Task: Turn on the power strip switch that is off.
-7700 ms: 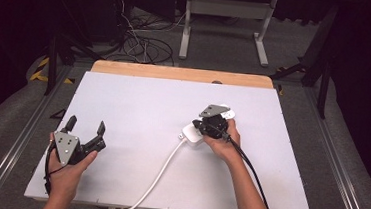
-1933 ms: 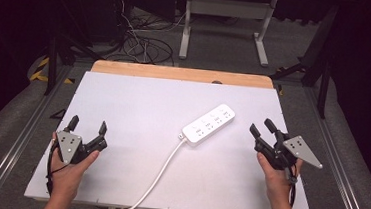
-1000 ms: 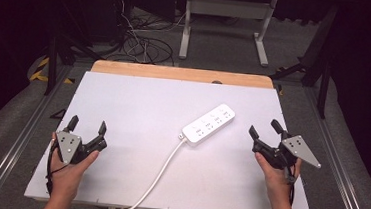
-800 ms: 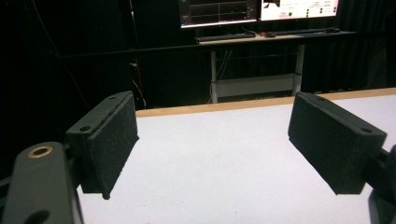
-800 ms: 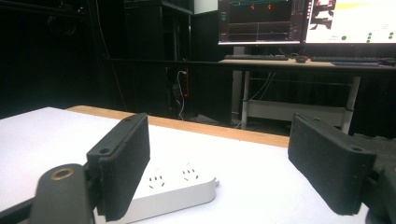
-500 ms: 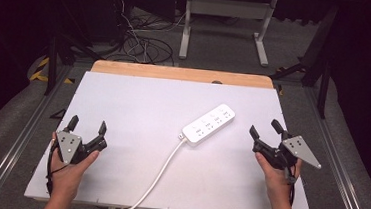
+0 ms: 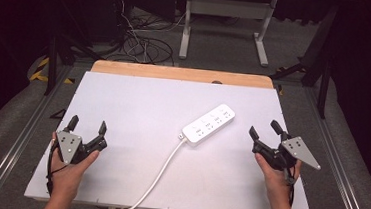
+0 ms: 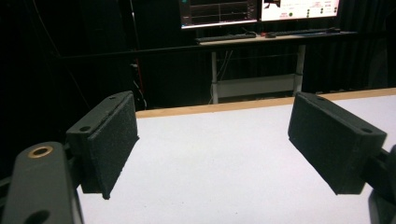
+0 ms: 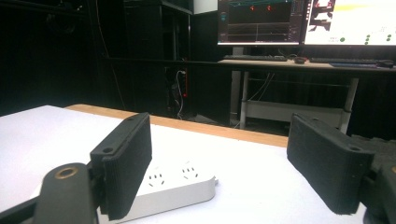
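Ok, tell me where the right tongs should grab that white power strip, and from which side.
Probably best across the narrow width of the power strip, at its far end nearest the right tongs, coming from above. It lies flat on the table and runs diagonally, so the open jaws would need turning to straddle its long sides. The cord leaves the other end, so this end is free.

Your work surface is a white table with a bare wooden strip along its far edge. One white power strip lies flat on it, right of centre, set at a diagonal with its far end pointing up and to the right. Its white cord leaves the near end, curves across the board toward you and runs over the near edge. Your right gripper view shows the same power strip resting flat on the board.
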Available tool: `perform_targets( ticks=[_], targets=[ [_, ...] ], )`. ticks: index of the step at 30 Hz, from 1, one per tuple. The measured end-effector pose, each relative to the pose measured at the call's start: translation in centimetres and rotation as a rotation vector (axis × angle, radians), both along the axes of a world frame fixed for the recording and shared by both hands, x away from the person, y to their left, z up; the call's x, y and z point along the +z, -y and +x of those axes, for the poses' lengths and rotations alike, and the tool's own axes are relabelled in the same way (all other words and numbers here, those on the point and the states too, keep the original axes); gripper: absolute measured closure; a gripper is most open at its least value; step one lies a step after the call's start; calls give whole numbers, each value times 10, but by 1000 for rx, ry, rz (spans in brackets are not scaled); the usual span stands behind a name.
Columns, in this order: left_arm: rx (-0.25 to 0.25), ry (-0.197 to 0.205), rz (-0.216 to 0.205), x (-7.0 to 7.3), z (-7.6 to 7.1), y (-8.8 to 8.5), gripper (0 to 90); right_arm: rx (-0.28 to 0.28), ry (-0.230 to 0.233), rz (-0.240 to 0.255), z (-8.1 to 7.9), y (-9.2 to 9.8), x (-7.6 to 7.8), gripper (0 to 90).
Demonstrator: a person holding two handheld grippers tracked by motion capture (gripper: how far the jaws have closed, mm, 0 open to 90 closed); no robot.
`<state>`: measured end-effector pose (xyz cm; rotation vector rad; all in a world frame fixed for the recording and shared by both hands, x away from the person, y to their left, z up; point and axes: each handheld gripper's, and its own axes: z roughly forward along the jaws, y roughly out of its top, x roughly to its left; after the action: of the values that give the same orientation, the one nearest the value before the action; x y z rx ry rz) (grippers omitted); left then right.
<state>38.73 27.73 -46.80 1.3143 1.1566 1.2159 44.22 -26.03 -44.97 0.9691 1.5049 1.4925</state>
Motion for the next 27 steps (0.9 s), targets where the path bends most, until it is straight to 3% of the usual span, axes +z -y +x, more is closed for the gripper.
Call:
perform_targets(
  ticks=[27],
  targets=[
    [-4, 3, 3, 0, 0, 1, 166, -4, -6, -11, 0, -1, -1, 247]
  ],
)
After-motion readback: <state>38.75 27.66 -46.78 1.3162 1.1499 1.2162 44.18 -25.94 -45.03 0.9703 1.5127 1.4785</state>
